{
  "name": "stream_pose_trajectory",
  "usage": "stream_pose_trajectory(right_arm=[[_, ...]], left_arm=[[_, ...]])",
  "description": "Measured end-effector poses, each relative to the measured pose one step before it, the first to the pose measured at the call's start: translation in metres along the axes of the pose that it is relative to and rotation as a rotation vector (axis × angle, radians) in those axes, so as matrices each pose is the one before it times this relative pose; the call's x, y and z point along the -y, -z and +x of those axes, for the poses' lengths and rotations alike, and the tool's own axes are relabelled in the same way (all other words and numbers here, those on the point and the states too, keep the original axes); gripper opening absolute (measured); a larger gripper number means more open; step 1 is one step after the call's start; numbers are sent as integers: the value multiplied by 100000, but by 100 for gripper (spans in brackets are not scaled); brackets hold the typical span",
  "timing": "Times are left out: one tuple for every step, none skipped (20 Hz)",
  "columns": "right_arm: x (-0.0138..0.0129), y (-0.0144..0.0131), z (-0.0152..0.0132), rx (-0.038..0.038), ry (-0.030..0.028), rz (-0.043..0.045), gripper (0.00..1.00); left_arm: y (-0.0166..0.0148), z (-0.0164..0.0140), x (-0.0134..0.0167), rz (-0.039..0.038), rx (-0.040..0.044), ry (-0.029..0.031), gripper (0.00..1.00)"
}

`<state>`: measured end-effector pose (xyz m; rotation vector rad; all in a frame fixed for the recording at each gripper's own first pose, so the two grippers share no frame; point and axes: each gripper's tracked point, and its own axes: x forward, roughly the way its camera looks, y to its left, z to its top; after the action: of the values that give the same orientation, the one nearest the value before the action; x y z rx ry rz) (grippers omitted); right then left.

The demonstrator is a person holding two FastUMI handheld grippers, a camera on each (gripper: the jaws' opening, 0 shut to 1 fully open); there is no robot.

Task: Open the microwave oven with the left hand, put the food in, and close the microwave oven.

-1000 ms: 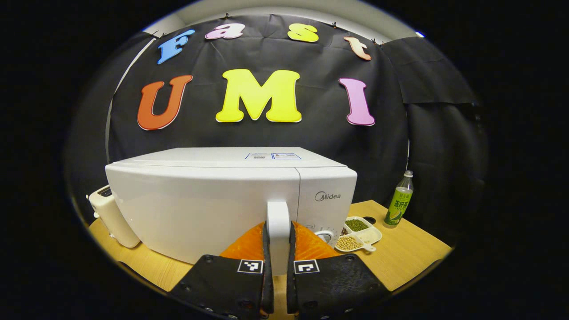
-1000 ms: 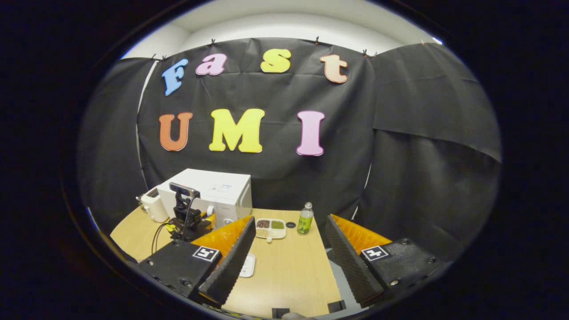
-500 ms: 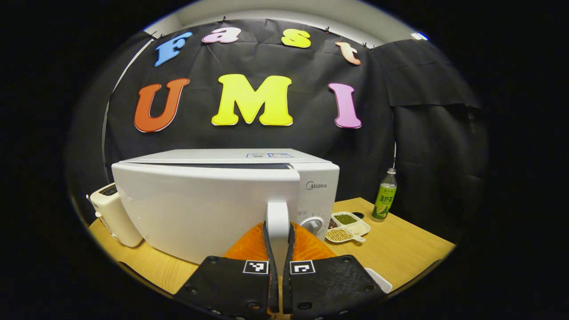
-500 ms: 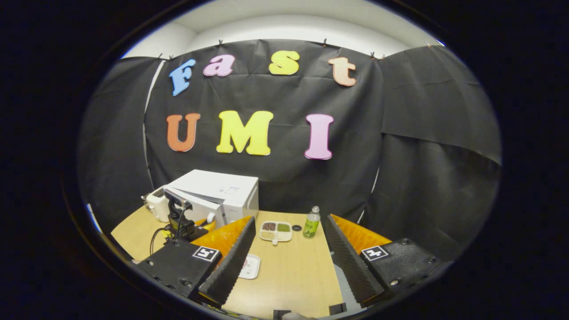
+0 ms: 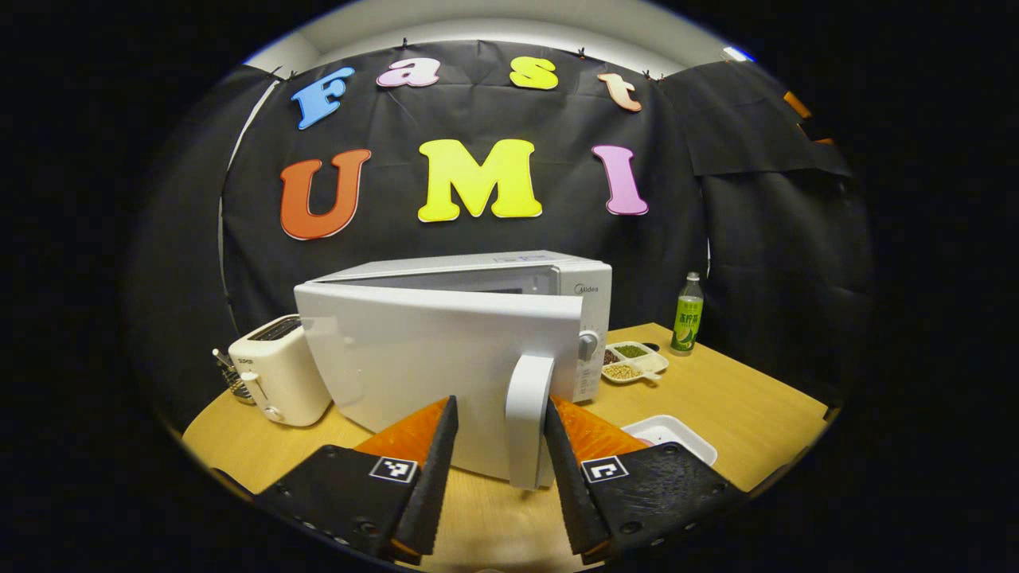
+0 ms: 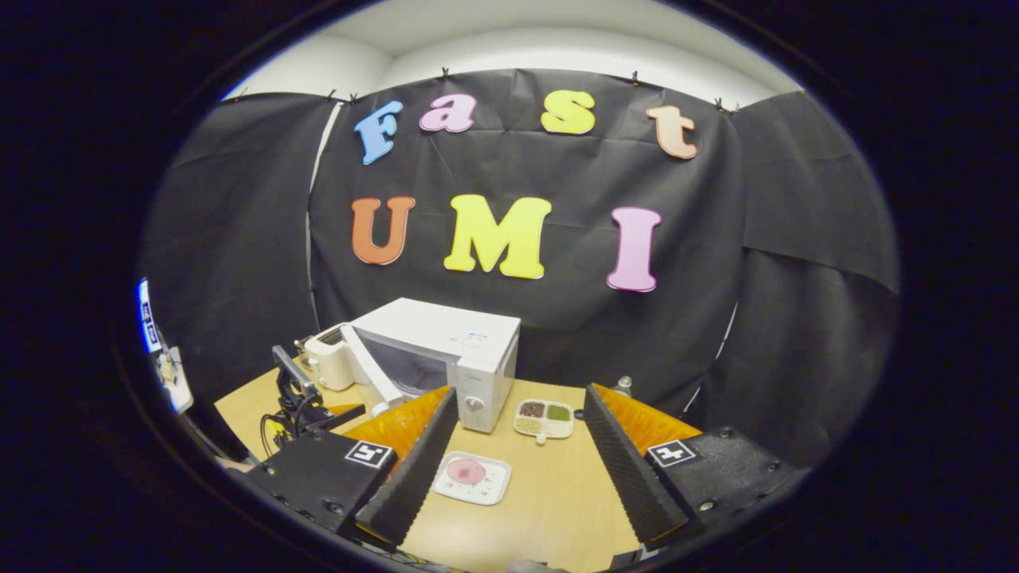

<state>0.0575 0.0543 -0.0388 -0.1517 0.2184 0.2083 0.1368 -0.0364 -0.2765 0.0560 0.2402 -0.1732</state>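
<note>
With the microwave point(image 5: 478, 334) standing toward the back left of the wooden table point(image 5: 740, 414), I can see its door point(image 5: 430, 374) swung partly out, a gap showing along the top between door and body. From my left gripper view, the door's white handle point(image 5: 529, 418) stands upright between the two fingers of my left gripper point(image 5: 497, 434), which is spread wide; the right-hand finger looks close against the handle, though I cannot tell whether it touches, and the left-hand finger is clearly apart from it. In my right gripper view the open door point(image 6: 370, 374) juts out toward the camera and the dark inside of the oven point(image 6: 434, 350) shows behind it. The food, a pink piece on a white tray point(image 6: 471, 477), lies on the table in front of the microwave. My right gripper point(image 6: 513, 454) hangs above the table's near edge with its fingers wide apart, holding nothing. A divided dish of beans point(image 6: 544, 419) sits just right of the microwave, a green bottle point(image 5: 687, 314) beyond it, and a cream toaster point(image 5: 279, 370) on the microwave's left.
</note>
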Motion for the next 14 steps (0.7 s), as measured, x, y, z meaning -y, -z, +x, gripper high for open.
stream_pose_trajectory(right_arm=[[-557, 149, -10, -81, -1125, 289, 93], [-531, -16, -20, -54, -1067, 371, 100], [-599, 207, -3, -420, -1114, 614, 100], [-522, 100, -55, 43, -1025, 866, 100], [-436, 75, -85, -203, -900, 615, 93], [-408, 74, -23, -237, -536, 147, 93], [-508, 181, 42, -141, -659, -88, 93], [-438, 101, -58, -28, -569, 252, 93], [-526, 149, 46, -144, -925, 380, 93], [-535, 195, 57, -193, -635, 426, 93], [-480, 219, 31, 47, -488, 65, 93], [-425, 249, -2, 132, -205, -617, 92], [-467, 506, 37, -288, -231, -1064, 92], [-584, 521, 118, -678, -678, -629, 100]], left_arm=[[226, -716, -743, -376, -722, -1349, 65], [81, -694, -816, -771, -193, -1152, 69], [143, -562, -993, -823, -168, -2136, 68], [32, -445, -777, -1256, 230, -650, 74], [448, -707, -470, -1398, -1156, -102, 98], [173, -736, -580, -823, -343, -366, 89], [162, -694, -543, 52, -331, -839, 89], [69, -646, -622, 339, 12, -850, 98], [163, -575, -759, 323, -271, -975, 98], [183, -553, -703, -184, -432, -792, 98], [187, -583, -813, -108, -480, -910, 98], [185, -561, -812, 169, -122, -944, 98], [178, -641, -971, -103, -405, -1131, 98], [222, -570, -1002, 75, -497, -1539, 97]])
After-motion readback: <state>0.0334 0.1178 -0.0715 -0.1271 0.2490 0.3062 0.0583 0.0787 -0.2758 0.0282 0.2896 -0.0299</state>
